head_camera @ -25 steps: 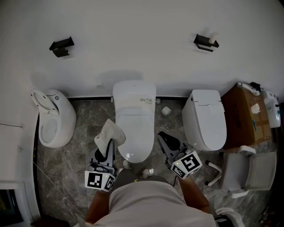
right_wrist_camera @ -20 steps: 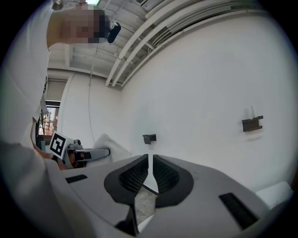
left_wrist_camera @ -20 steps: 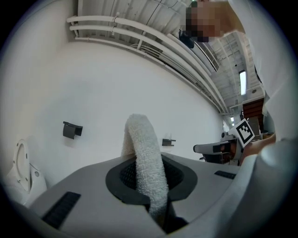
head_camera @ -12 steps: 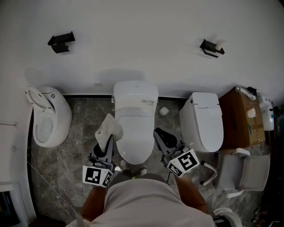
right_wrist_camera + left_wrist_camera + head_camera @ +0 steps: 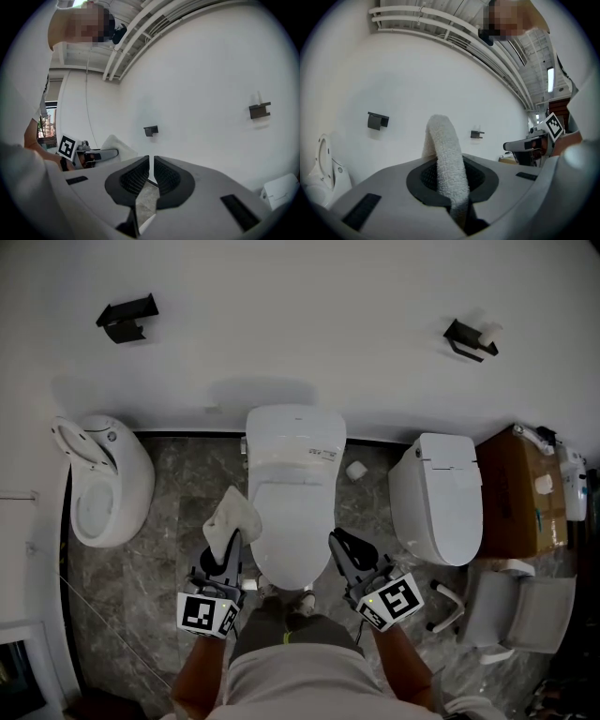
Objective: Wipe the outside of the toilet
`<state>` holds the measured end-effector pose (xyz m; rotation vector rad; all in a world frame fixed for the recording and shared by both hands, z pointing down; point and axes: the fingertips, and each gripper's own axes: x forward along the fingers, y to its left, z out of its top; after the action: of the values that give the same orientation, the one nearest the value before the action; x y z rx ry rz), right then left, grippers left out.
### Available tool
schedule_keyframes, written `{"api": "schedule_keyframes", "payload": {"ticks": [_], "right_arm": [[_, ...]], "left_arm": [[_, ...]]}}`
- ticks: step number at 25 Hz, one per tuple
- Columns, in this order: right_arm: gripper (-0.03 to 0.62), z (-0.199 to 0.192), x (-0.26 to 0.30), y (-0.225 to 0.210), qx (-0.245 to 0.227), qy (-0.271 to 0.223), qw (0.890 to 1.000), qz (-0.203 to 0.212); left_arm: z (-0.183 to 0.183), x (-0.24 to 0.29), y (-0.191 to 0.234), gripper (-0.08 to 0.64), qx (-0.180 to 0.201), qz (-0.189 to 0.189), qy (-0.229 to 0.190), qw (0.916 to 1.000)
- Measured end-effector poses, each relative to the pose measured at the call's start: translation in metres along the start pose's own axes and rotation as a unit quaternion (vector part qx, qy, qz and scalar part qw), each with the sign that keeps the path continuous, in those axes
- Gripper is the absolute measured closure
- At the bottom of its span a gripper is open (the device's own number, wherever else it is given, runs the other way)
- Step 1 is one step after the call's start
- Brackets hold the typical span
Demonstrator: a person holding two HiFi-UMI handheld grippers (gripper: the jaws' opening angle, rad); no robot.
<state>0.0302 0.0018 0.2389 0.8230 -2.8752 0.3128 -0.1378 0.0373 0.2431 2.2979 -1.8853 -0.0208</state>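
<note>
Toilet: the middle toilet of three stands against the white wall with its lid down, straight ahead of the person and between the two grippers.
Left gripper: the left gripper is at the toilet's left flank, pointing toward the wall.
Left fingers: clamped on a white cloth, which stands up out of them and folds over at the top.
Cloth and toilet: the cloth is just beside the bowl's left side; whether they touch cannot be told.
Right gripper: the right gripper is at the toilet's right flank, near the front of the bowl.
Right fingers: drawn together to a thin slit, holding nothing; only floor shows through the gap.
Neighbours: a left toilet with its seat raised and a right toilet with its lid down.
Floor: grey marbled tiles, with a small white roll lying near the wall between the middle and right toilets.
Wall: two dark holders, one up on each side.
Far right: a brown box and a grey chair.
</note>
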Motion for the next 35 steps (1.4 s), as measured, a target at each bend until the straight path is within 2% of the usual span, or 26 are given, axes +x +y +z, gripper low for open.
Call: {"api": "schedule_keyframes", "payload": {"ticks": [3,6,10,14,20,26,35], "right_arm": [[0.538,-0.029,0.021,-0.014,0.012,0.014,1.0,0.006],[0.538,-0.06,0.054,-0.034,0.019,0.009,1.0,0.005],[0.538,-0.103,0.096,-0.059,0.011,-0.012,1.0,-0.019],[0.538,-0.145,0.133,-0.069,0.022,-0.009,0.999,-0.028],[0.538,-0.192,0.162,-0.068,0.041,0.011,0.999,-0.02],[0.538,-0.227,0.191,-0.094,0.043,0.021,0.998,-0.034],[0.538,-0.246,0.237,-0.115,0.033,0.027,0.999,-0.031]], "left_arm": [[-0.028,0.025,0.015,0.503,0.008,0.003,0.012,0.9999],[-0.061,0.057,0.037,0.503,0.025,0.001,0.015,0.9996],[-0.116,0.09,0.063,0.503,0.024,0.0,0.012,0.9996],[-0.162,0.113,0.084,0.503,0.025,-0.008,0.019,0.9995],[-0.204,0.149,0.11,0.503,0.032,-0.012,0.026,0.9991],[-0.23,0.189,0.134,0.503,0.04,-0.016,0.017,0.9989],[-0.265,0.23,0.178,0.503,0.038,-0.005,0.018,0.9991]]}}
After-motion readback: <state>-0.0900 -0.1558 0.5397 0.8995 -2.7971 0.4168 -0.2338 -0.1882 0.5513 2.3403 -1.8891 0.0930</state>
